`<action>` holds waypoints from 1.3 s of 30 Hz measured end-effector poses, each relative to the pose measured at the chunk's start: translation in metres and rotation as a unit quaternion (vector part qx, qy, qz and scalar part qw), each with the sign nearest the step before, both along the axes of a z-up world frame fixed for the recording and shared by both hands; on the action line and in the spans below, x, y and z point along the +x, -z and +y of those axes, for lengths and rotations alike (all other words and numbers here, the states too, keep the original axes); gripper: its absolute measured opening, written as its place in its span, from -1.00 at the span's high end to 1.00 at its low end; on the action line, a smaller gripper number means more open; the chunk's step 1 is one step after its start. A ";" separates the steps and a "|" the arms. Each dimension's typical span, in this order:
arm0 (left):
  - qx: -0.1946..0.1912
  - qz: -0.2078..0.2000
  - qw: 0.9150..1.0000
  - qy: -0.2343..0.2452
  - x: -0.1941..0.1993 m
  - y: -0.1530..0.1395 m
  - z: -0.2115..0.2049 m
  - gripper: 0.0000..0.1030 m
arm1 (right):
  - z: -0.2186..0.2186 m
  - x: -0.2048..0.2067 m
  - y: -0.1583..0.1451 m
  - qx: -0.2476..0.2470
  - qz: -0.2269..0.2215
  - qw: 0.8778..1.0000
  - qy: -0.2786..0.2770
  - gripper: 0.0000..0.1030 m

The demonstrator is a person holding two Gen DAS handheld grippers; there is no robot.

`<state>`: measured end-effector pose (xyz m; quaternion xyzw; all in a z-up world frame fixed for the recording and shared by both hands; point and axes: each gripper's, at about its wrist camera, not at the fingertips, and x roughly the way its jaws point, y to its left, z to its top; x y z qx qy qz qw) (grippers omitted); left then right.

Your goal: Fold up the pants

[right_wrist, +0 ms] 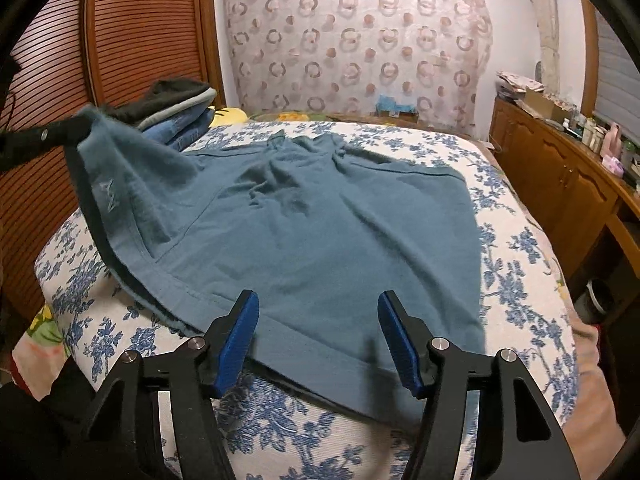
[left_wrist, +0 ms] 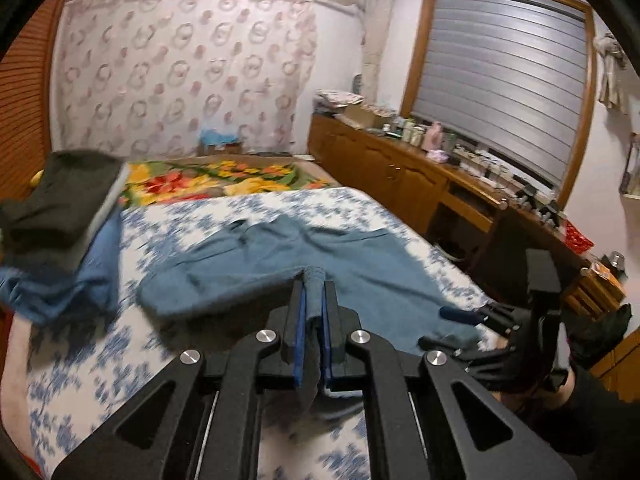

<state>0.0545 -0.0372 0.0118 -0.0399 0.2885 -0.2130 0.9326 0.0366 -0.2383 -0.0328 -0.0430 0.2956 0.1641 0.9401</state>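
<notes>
The blue-grey pants (right_wrist: pixel 320 232) are lying spread across the blue-and-white floral bedspread (right_wrist: pixel 516 280), with 1 corner of the waistband end being held up off the bed. The left gripper (left_wrist: pixel 314 286) is clamping that corner: its 2 blue-padded fingers (left_wrist: pixel 301 312) are pressing together on a bunched fold of the fabric, which is sticking out just past the tips and hanging down behind them. In the right wrist view the same gripper is appearing at the left edge, with the cloth draping down from it to the bed in a slack slope and a small pale logo showing on the raised part. The right gripper (right_wrist: pixel 318 312) is hovering over the near hem of the pants with its 2 fingers standing well apart; the fabric is lying beneath and between them, and the pads are not pressing on it. A stack of folded clothes (right_wrist: pixel 180 114), dark on top and denim-blue below, is sitting at the far left side of the bed, beside the raised corner. A wooden cabinet (right_wrist: pixel 560 176) is running along the right wall.
</notes>
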 end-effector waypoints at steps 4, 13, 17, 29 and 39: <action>0.005 -0.003 1.000 0.024 0.011 -0.006 -0.020 0.85 | -0.006 -0.002 -0.002 0.001 -0.004 1.000 0.004 -0.24; 0.009 0.009 0.997 0.073 0.035 -0.007 -0.069 0.85 | -0.019 -0.007 -0.004 0.007 -0.010 1.000 0.015 -0.24; 0.017 0.013 0.996 0.083 0.041 -0.005 -0.089 0.85 | -0.024 -0.008 -0.002 0.008 -0.008 1.000 0.021 -0.24; 0.036 0.041 0.996 0.064 0.048 0.014 -0.093 0.46 | -0.032 -0.005 0.000 0.008 -0.002 0.999 0.035 -0.24; 0.034 0.049 0.998 0.026 0.043 0.032 -0.059 -0.57 | -0.038 -0.002 -0.006 0.003 -0.008 0.999 0.036 -0.24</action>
